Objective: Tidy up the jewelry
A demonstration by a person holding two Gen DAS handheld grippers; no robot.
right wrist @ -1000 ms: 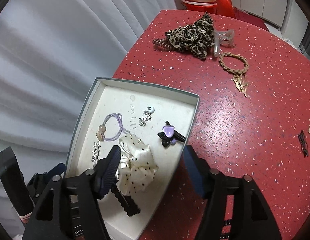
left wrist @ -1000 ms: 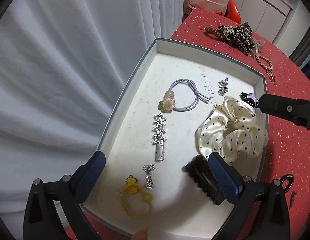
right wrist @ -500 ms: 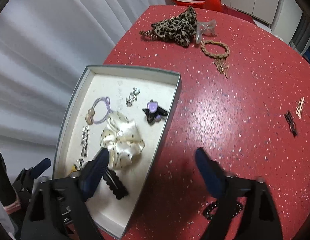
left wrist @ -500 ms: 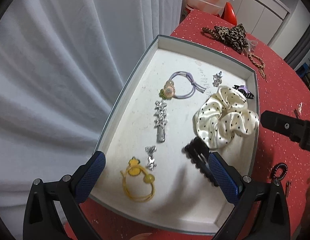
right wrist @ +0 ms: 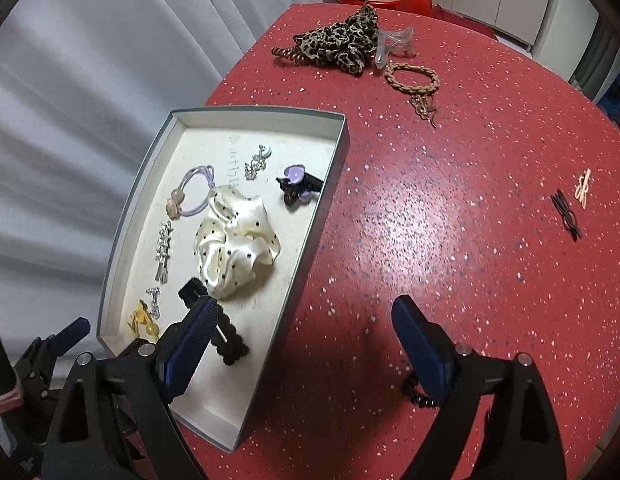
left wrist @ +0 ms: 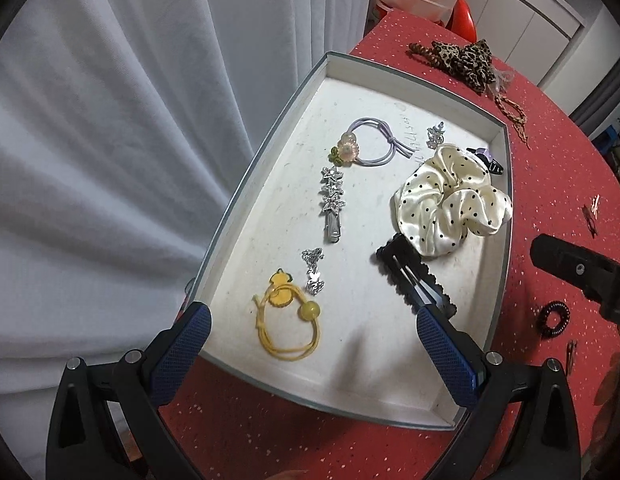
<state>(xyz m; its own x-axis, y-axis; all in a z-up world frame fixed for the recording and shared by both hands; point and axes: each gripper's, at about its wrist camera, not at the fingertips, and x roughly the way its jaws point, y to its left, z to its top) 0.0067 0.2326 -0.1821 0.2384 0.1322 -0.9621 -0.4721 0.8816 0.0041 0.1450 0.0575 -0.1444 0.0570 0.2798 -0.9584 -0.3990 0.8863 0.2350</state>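
A shallow grey box with a white floor sits at the edge of the red speckled counter, against a white curtain. Inside, from left to right, lie a yellow hair tie, a silver star clip, a lilac hair tie with a pink flower, a black scalloped clip, a cream dotted scrunchie and a black-and-lilac claw clip. Beyond the box rest a leopard scrunchie and a braided bracelet; farther right are small clips, too small to identify further. The left hand-held gripper hovers with fingers spread wide over the box's near end; the right hand-held gripper is likewise spread, straddling the box's right wall, holding nothing.
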